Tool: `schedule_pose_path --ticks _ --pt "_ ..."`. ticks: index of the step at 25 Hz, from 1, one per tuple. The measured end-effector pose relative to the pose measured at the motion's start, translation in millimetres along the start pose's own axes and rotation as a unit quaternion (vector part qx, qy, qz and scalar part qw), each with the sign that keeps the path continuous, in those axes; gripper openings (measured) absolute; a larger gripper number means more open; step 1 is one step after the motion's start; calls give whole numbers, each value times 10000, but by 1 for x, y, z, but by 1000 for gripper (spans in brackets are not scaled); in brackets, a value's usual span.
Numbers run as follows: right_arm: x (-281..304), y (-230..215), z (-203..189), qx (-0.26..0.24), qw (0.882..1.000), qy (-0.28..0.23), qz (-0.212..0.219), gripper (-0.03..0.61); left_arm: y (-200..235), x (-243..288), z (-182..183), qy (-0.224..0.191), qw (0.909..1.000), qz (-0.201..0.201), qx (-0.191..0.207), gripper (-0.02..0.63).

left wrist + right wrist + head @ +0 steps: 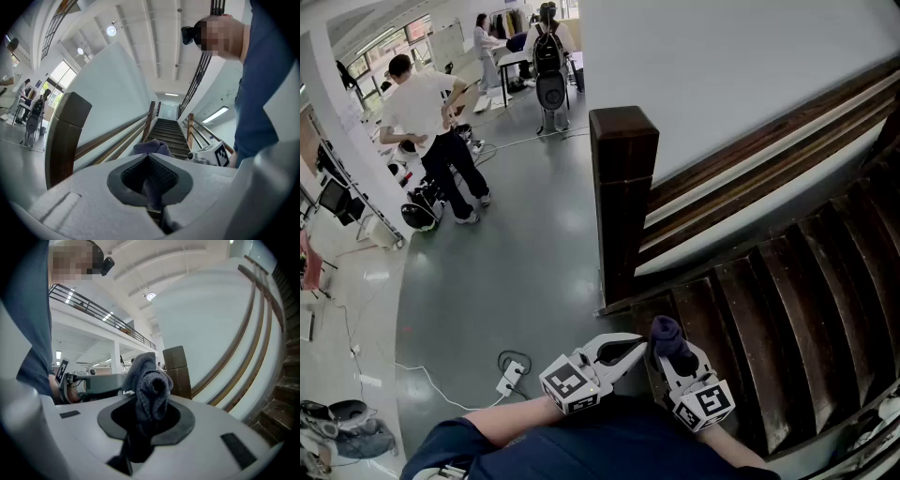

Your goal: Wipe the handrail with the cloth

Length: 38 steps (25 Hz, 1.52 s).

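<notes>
right gripper (672,364) clamped shut on bunched cloth (668,337); left gripper (639,347) closed too, seems to pinch a fold. handrail (769,141) at 1 o'clock, well apart. wiping not started.

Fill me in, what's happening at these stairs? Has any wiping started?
Not yet. A person stands at the foot of the stairs, by the newel post. The right gripper is clamped on a bunched dark cloth. The left gripper is closed against the same cloth, apparently pinching a fold of it. The cloth is held low over the bottom steps, clear of the wooden handrail on the wall.
</notes>
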State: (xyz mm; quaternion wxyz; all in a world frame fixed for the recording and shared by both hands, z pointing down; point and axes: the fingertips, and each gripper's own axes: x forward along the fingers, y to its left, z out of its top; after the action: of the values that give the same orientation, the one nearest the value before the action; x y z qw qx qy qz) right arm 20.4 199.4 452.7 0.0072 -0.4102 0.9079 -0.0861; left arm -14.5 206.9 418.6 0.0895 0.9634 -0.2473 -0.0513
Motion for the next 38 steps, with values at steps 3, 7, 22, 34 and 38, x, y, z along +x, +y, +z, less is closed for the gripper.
schedule_pose_path --ticks 3,7,22,34,38 --pt "-1 -5 2 -13 10000 18 28 87 1 5 0 -5 10000 21 44 5" --pt "1 -14 4 7 10000 0 68 89 4 15 0 -16 10000 39 61 5" --pt "-9 -64 5 53 9996 -18 279 89 8 64 -9 45 9995 321 -41 5" --pt "77 -114 5 57 9998 119 -136 89 107 97 1 -10 10000 -55 -49 5" --pt "137 -133 21 -55 9988 66 -492 89 169 110 26 -45 9989 -472 -27 5"
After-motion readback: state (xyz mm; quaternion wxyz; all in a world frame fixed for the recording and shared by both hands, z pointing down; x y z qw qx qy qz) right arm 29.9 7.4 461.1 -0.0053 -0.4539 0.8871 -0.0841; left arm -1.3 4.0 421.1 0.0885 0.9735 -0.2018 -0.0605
